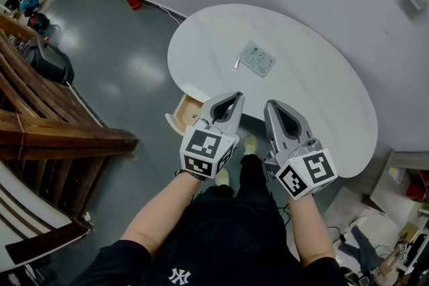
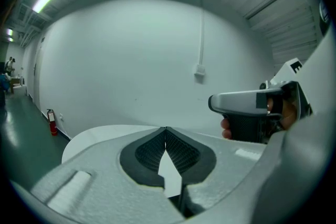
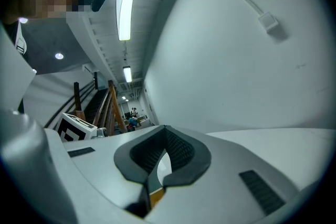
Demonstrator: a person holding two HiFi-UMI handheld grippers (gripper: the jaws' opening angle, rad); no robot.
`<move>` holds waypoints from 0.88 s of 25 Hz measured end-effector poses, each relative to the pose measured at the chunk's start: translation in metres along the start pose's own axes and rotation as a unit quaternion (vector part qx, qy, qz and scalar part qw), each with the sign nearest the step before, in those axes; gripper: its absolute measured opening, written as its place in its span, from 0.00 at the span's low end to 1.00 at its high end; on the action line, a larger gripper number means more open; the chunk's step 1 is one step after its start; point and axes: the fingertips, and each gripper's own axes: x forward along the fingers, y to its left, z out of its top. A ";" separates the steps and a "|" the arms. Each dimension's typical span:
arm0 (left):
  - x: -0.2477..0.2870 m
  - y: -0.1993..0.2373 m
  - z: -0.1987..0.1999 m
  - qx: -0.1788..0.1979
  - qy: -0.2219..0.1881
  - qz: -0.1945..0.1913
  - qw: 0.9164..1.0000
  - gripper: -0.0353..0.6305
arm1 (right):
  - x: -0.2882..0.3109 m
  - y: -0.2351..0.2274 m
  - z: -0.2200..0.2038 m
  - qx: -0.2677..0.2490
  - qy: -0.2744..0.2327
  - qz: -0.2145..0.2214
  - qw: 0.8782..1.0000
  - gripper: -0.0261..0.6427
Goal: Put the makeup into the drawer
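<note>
Both my jaws pressed together, holding nothing.
My left gripper [image 1: 234,97] and right gripper [image 1: 272,105] hang by the smooth oval white table [image 1: 322,97]. The makeup [image 1: 257,58], seemingly a flat pale packet, lies mid-table, and my left gripper half hides the open wooden drawer [image 1: 184,114].

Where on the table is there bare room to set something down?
The table is bare right of the makeup pack to its right rim, and left of the pack toward the drawer. Crowded at the near edge, where left gripper and right gripper hang.
</note>
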 end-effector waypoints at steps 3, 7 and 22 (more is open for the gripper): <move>0.027 0.014 0.002 -0.001 0.000 0.009 1.000 0.07 | 0.025 -0.019 0.005 -0.011 0.007 0.011 1.000 0.06; 0.066 0.036 -0.012 -0.002 0.018 0.034 0.999 0.07 | 0.058 -0.050 -0.002 -0.010 0.022 0.034 0.999 0.06; 0.173 0.102 -0.081 -0.003 0.078 0.103 0.992 0.07 | 0.144 -0.128 -0.063 -0.011 0.078 0.086 0.993 0.06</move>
